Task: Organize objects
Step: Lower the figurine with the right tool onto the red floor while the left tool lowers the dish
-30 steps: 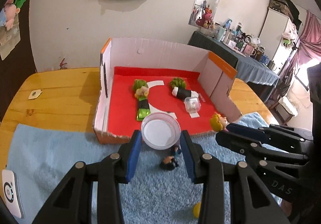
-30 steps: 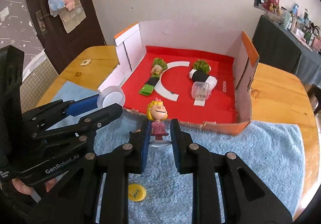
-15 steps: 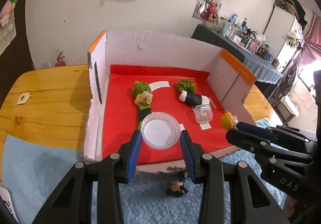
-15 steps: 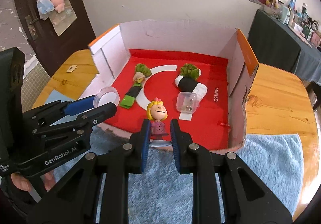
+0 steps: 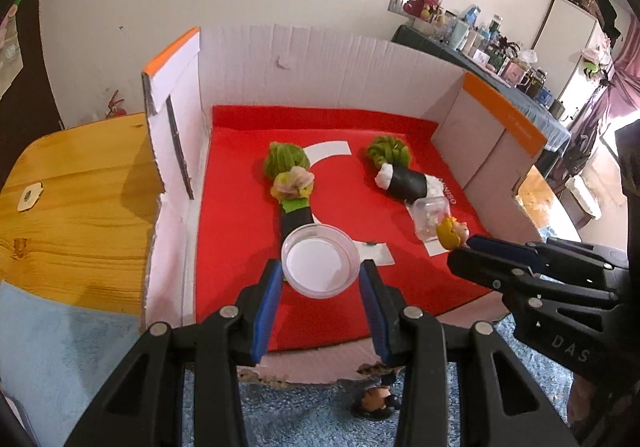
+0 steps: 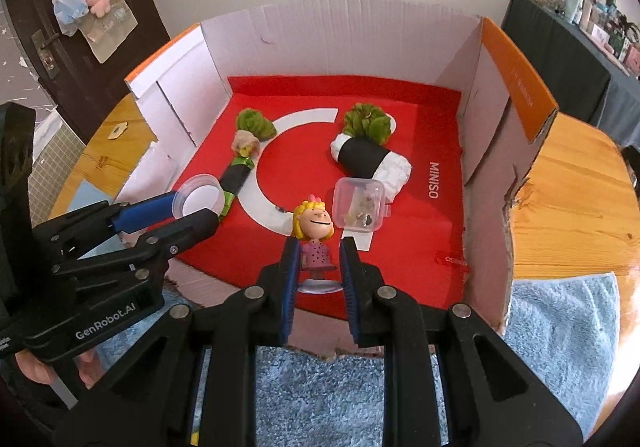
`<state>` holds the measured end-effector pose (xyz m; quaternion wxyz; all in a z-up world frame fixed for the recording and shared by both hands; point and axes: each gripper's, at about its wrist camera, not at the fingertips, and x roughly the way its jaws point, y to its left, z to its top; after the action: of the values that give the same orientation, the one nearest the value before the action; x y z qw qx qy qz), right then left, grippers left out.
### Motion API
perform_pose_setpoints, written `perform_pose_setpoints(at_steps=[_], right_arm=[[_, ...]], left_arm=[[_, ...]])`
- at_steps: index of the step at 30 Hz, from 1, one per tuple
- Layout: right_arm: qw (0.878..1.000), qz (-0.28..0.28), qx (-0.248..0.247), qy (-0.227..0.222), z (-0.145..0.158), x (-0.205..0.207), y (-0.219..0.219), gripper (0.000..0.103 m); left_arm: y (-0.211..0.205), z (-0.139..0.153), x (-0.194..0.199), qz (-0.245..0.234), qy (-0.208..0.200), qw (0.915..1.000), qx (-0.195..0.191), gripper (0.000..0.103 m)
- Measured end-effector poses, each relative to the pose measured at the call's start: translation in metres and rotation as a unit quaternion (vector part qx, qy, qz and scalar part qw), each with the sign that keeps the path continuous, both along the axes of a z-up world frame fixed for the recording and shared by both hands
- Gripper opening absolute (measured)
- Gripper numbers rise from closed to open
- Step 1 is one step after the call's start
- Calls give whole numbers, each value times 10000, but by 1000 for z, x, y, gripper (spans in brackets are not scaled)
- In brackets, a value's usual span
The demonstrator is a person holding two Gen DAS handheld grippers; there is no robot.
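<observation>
My left gripper (image 5: pixel 320 279) is shut on a round clear container with a white lid (image 5: pixel 319 261), held over the front left of the red-floored cardboard box (image 5: pixel 320 63). The container also shows in the right wrist view (image 6: pixel 200 199). My right gripper (image 6: pixel 317 261) is shut on a blonde girl figurine in a pink dress (image 6: pixel 314 235), held over the box's front edge. Inside the box lie a green-topped doll in green and black (image 6: pixel 244 151), a black-and-white doll with a green top (image 6: pixel 370 151) and a small clear square case (image 6: pixel 360 209).
A dark-haired figurine (image 5: pixel 376 399) lies on the blue towel (image 6: pixel 560 327) in front of the box. The wooden table (image 5: pixel 80 199) extends left and right. A white tag (image 5: pixel 29 197) lies on the table at left. The box walls stand high on three sides.
Both grippers have moved forward from over the towel to over the box floor, each still holding its object.
</observation>
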<state>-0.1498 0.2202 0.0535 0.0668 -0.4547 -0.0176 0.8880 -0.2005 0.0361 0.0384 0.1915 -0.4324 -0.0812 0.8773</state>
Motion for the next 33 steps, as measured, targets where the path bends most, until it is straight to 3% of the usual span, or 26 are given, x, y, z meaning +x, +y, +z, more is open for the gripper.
perform_pose_setpoints(at_steps=[14,33], right_arm=[[9995,-172,-93,-248,-15,-12,14,19],[9992,-393,93,-81,-17,-25,27,19]], left_arm=[[7,-11,-14,-138,-235,9996,-68,42],[5,-15,-37,23,-286,9996,25,42]])
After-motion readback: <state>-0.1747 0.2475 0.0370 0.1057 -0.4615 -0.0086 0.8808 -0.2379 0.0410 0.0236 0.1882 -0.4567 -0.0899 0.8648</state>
